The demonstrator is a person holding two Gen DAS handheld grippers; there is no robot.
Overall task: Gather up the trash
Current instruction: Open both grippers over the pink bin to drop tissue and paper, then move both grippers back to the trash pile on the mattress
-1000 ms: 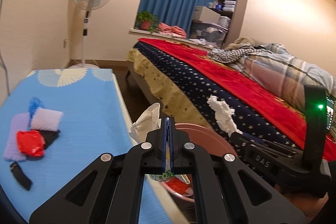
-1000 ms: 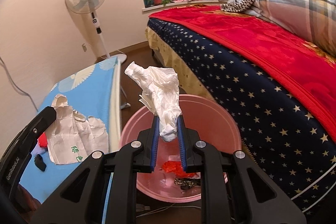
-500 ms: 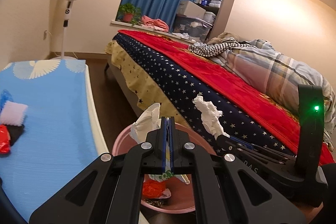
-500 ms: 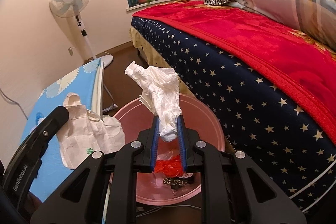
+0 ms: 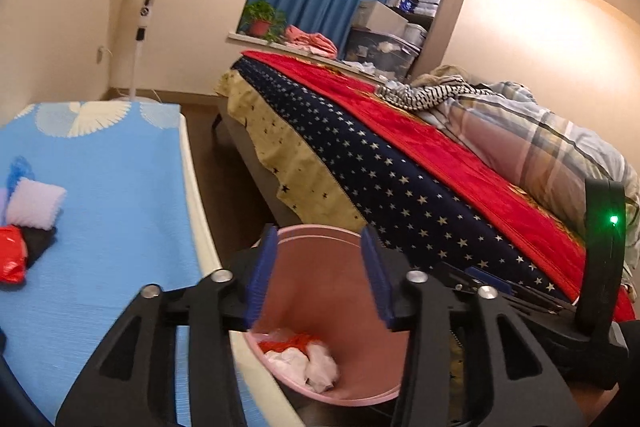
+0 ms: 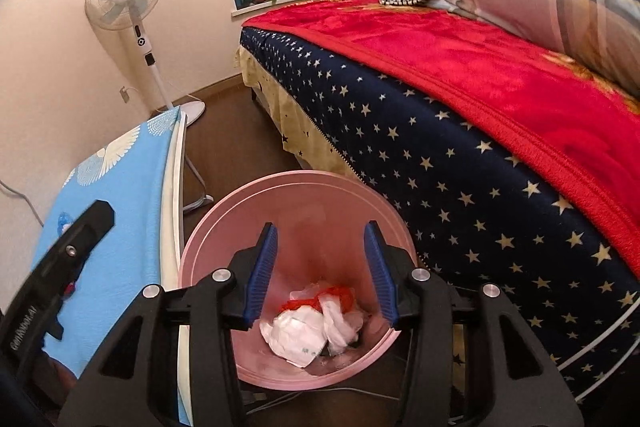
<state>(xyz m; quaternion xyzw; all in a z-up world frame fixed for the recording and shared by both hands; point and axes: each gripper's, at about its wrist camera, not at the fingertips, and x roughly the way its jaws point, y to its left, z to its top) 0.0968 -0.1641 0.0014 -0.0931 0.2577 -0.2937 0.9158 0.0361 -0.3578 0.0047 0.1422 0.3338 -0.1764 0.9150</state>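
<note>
Left gripper: jaws just opened, empty.
Right gripper: jaws just opened, empty.
Pink bin: both released papers now inside.
Table: items remain.

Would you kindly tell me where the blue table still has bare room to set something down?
The blue table is bare from the white fan print at its far end down along the edge nearest the pink bin. Its left side is crowded: a lilac pad, a black item and a red wrapper cluster there.
</note>
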